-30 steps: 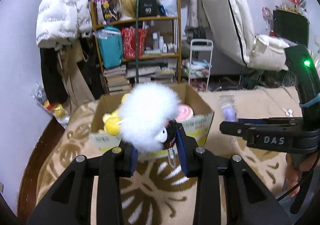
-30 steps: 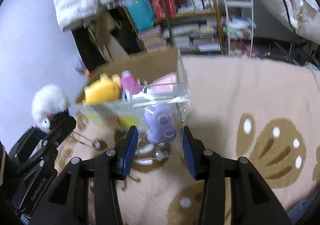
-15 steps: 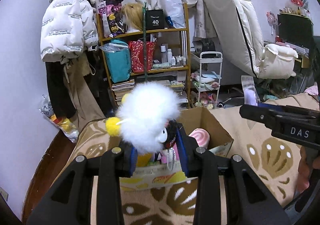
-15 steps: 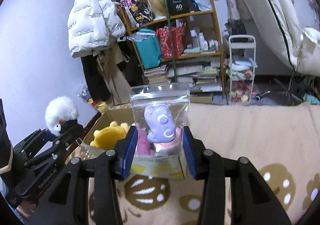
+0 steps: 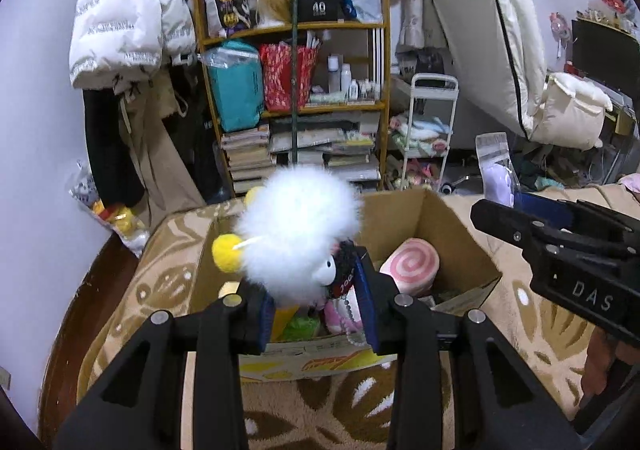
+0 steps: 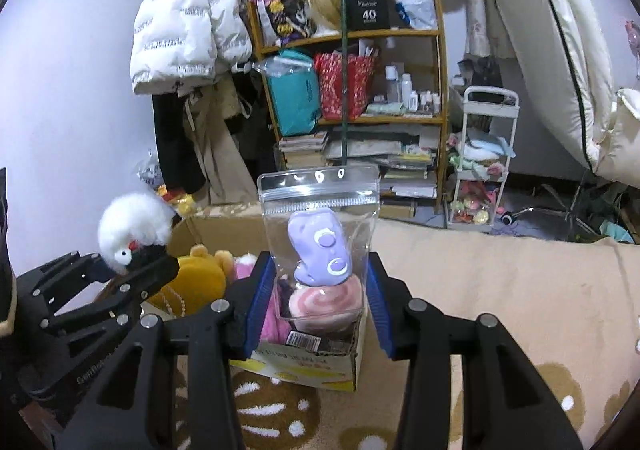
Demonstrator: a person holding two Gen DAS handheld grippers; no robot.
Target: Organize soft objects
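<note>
My left gripper (image 5: 316,302) is shut on a fluffy white plush toy (image 5: 300,238) with a black face and holds it above the near edge of an open cardboard box (image 5: 460,226). My right gripper (image 6: 320,298) is shut on a clear zip bag (image 6: 320,209) holding a purple plush (image 6: 320,250), raised over the box's near right corner (image 6: 356,346). The box holds a pink swirl cushion (image 5: 412,266), a yellow plush (image 6: 200,278) and a pink toy (image 6: 272,314). The white plush also shows in the right wrist view (image 6: 136,226).
The box stands on a beige patterned blanket (image 6: 500,290). Behind it are a wooden shelf (image 5: 296,97) full of books and bags, a white puffer jacket (image 5: 124,9) hanging on the left, a small white cart (image 5: 424,133) and a folded mattress (image 5: 492,29).
Both grippers rose and came closer over the box with their toys still held. The box interior now shows from above; the bagged plush hangs over the swirl cushion.
</note>
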